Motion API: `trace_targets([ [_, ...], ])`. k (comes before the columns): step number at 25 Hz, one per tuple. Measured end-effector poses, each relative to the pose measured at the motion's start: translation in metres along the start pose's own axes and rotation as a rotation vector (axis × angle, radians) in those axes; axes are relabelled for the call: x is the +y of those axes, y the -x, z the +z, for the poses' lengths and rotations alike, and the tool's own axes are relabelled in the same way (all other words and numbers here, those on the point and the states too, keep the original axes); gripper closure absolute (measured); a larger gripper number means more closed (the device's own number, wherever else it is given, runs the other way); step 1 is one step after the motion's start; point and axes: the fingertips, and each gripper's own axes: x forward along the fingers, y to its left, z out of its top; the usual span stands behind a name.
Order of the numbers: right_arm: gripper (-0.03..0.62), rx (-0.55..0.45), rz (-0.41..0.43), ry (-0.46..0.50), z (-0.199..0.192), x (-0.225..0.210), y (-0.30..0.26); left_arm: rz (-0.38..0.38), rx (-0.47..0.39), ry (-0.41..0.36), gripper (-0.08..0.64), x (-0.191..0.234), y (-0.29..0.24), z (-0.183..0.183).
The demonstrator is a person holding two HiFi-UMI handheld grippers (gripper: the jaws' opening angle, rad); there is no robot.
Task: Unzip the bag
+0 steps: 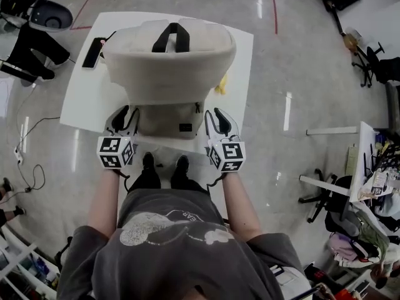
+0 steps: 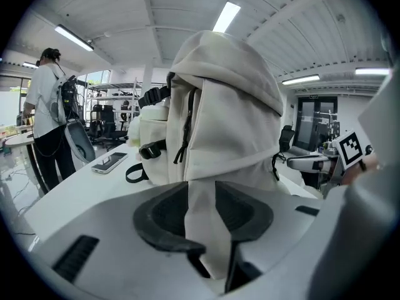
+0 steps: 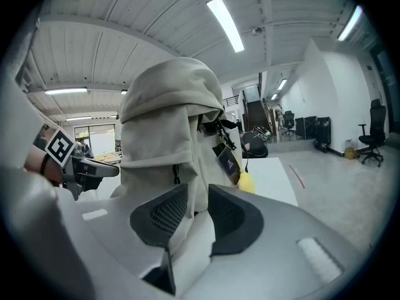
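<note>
A cream backpack stands on the white table with its black handle on top. My left gripper is at its near left bottom corner and my right gripper at the near right corner. In the left gripper view the left gripper is open, with a fold of the backpack lying loosely between its dark pads. A black zipper pull hangs on the bag's side. The right gripper is also open around a fold of the backpack.
A phone lies at the table's far left corner. A small yellow thing sits on the table to the right of the bag. A person stands beyond the table's left side. Chairs and clutter line the floor at the right.
</note>
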Motion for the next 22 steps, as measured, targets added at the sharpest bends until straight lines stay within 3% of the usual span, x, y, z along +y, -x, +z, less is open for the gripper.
trace_targets([
  [7, 0.491, 0.010, 0.003, -0.011, -0.010, -0.007, -0.005, 0.003, 0.012, -0.005, 0.419, -0.011, 0.000, -0.008],
  [12, 0.506, 0.018, -0.034, -0.022, -0.018, -0.002, 0.006, -0.003, -0.034, 0.032, 0.437, -0.005, 0.012, -0.001],
  [22, 0.555, -0.028, -0.108, 0.027, -0.025, 0.083, 0.045, -0.115, -0.102, 0.046, 0.480, 0.003, 0.089, -0.023],
])
